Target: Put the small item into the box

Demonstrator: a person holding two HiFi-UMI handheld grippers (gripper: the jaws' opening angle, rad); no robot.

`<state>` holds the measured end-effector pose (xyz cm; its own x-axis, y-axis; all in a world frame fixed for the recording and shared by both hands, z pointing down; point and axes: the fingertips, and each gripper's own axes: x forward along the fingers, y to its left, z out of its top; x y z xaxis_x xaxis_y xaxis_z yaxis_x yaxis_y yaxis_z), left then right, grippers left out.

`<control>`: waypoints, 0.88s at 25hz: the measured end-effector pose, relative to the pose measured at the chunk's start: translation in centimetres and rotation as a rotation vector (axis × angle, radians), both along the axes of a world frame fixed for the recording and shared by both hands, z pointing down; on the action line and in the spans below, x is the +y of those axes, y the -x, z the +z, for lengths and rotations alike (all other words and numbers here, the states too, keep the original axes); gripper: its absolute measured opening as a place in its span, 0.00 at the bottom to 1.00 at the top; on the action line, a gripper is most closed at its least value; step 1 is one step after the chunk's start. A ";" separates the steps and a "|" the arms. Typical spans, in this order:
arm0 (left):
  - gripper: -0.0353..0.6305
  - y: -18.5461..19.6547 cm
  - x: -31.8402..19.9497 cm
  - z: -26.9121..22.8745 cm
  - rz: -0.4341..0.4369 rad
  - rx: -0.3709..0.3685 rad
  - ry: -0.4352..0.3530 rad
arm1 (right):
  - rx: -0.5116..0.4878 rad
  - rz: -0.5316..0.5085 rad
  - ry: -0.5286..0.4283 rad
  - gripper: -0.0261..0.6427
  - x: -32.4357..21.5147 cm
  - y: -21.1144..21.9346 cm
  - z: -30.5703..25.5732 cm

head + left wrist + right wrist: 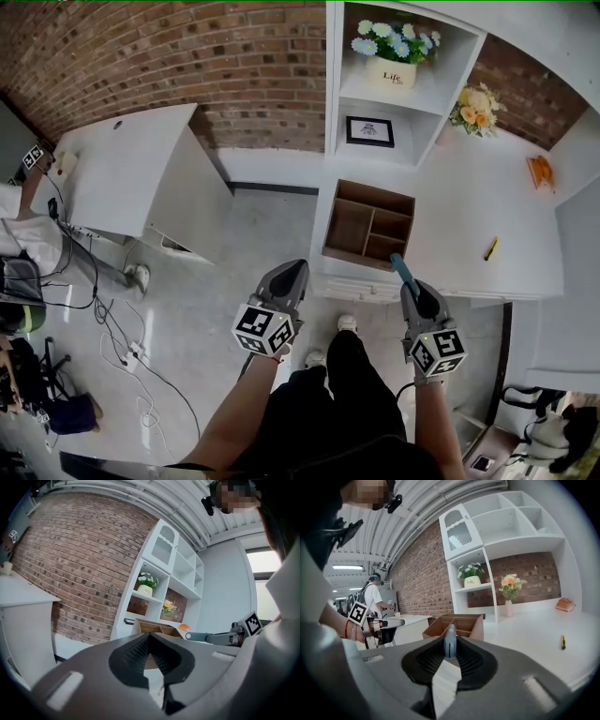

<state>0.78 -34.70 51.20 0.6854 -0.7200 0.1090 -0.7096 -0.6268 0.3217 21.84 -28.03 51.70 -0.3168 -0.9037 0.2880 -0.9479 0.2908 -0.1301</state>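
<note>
Only your head view looks straight down into the wooden box (373, 223) and its compartments; your right gripper view catches it side-on. Your right gripper (411, 289) is clamped on the small blue-grey item (400, 266), just short of the box. Your left gripper (292, 274), left of the box, is closed on nothing.

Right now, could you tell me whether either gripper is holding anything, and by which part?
The right gripper is shut on a slim blue-grey item, held by its near end. The left gripper holds nothing.
</note>
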 end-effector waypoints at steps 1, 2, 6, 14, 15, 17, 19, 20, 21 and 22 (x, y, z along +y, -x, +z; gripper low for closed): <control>0.05 -0.1 -0.6 -0.2 -0.006 0.001 -0.004 | 0.018 -0.016 0.007 0.14 -0.7 0.0 0.1; 0.05 -0.3 -1.2 -0.4 -0.012 0.002 -0.009 | 0.037 -0.034 0.016 0.14 -1.2 0.1 0.2; 0.05 -1.1 -3.2 -0.6 -0.035 0.005 -0.017 | 0.109 -0.097 0.071 0.14 -2.5 0.2 1.2; 0.05 -2.2 -5.3 0.1 -0.060 0.012 -0.001 | 0.285 -0.222 0.146 0.14 -4.2 0.6 2.4; 0.05 -2.3 -5.4 0.2 -0.064 0.013 0.000 | 0.286 -0.228 0.150 0.14 -4.4 0.6 2.5; 0.06 -2.3 -5.7 0.2 -0.073 0.015 0.000 | 0.289 -0.240 0.159 0.14 -4.6 0.6 2.6; 0.06 -2.4 -5.9 0.3 -0.080 0.017 0.003 | 0.303 -0.248 0.170 0.14 -4.8 0.5 2.8; 0.05 -2.4 -5.9 0.4 -0.082 0.017 0.005 | 0.312 -0.251 0.177 0.14 -4.9 0.4 2.9; 0.05 -2.4 -6.0 0.4 -0.085 0.018 0.007 | 0.321 -0.255 0.183 0.14 -5.0 0.3 3.1; 0.05 -2.4 -6.1 0.5 -0.088 0.017 0.008 | 0.328 -0.263 0.187 0.14 -5.1 0.4 3.2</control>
